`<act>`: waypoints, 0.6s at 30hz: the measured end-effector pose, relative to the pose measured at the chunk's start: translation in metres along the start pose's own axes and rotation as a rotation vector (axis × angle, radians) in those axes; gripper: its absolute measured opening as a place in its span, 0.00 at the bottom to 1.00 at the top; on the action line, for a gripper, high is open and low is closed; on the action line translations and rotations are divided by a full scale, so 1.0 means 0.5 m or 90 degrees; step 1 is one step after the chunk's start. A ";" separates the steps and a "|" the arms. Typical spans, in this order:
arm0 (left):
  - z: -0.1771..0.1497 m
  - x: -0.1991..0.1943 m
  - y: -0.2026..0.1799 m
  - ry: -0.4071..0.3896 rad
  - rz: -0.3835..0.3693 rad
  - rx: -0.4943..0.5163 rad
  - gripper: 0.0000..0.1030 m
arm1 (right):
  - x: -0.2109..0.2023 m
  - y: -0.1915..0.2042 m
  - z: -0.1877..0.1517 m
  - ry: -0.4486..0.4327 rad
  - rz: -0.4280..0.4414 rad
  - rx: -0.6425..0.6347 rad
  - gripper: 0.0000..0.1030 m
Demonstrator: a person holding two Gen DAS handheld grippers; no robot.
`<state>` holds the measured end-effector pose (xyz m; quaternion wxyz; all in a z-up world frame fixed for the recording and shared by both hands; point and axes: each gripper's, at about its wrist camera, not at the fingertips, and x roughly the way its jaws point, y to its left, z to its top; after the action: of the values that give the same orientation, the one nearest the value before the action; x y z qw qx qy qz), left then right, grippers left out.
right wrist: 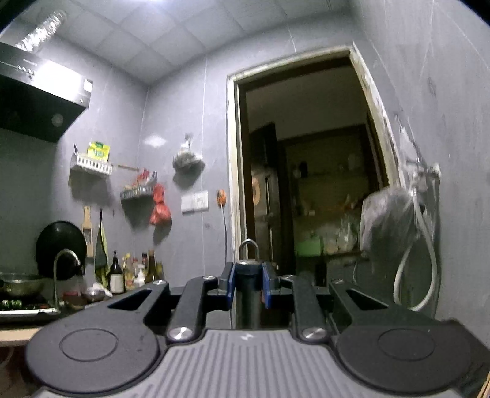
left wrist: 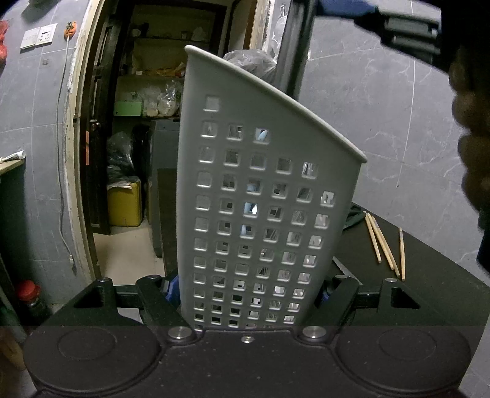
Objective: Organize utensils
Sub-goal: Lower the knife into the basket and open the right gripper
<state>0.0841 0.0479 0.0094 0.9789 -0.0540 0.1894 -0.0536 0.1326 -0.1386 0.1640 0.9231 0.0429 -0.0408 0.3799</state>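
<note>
A tall grey perforated utensil holder (left wrist: 260, 189) with a slanted rim fills the left wrist view, standing upright between my left gripper's fingers. My left gripper (left wrist: 248, 290) is shut on the holder's lower part, blue pads pressing both sides. Something pale blue shows through its holes. My right gripper (right wrist: 248, 284) is shut on a black utensil handle (right wrist: 248, 303) with a metal hanging loop (right wrist: 248, 249) at its end, held raised and pointing at the doorway. The same gripper (left wrist: 407, 27) and the hand holding it appear above and right of the holder. Three wooden chopsticks (left wrist: 382, 242) lie on the black table (left wrist: 428, 294).
An open doorway (right wrist: 306, 183) leads to a storeroom with shelves and a yellow box (left wrist: 124, 203). A grey tiled wall (left wrist: 382, 107) stands behind the table. Left in the right wrist view are a counter with bottles (right wrist: 128, 272), a tap (right wrist: 65, 260), wall racks and a range hood (right wrist: 39, 95).
</note>
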 end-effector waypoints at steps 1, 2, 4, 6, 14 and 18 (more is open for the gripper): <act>0.000 0.000 0.000 0.000 0.000 0.000 0.75 | 0.000 -0.001 -0.005 0.006 0.000 0.002 0.21; 0.000 0.000 0.000 0.000 0.000 0.000 0.75 | -0.002 -0.002 -0.013 0.011 0.000 0.004 0.21; 0.000 0.000 0.000 0.000 0.000 0.000 0.75 | -0.003 -0.005 -0.021 0.022 0.003 0.008 0.21; 0.000 0.002 0.000 0.001 0.000 0.000 0.75 | -0.005 -0.005 -0.025 0.022 0.001 0.003 0.21; 0.002 0.002 0.000 0.001 0.001 0.001 0.75 | -0.015 0.011 -0.027 0.017 0.002 -0.028 0.26; 0.001 0.002 0.000 0.001 0.000 0.000 0.75 | -0.019 0.015 -0.031 0.016 0.003 -0.035 0.48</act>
<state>0.0853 0.0479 0.0097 0.9788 -0.0535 0.1905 -0.0534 0.1213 -0.1382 0.1477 0.9234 0.0129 -0.0399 0.3816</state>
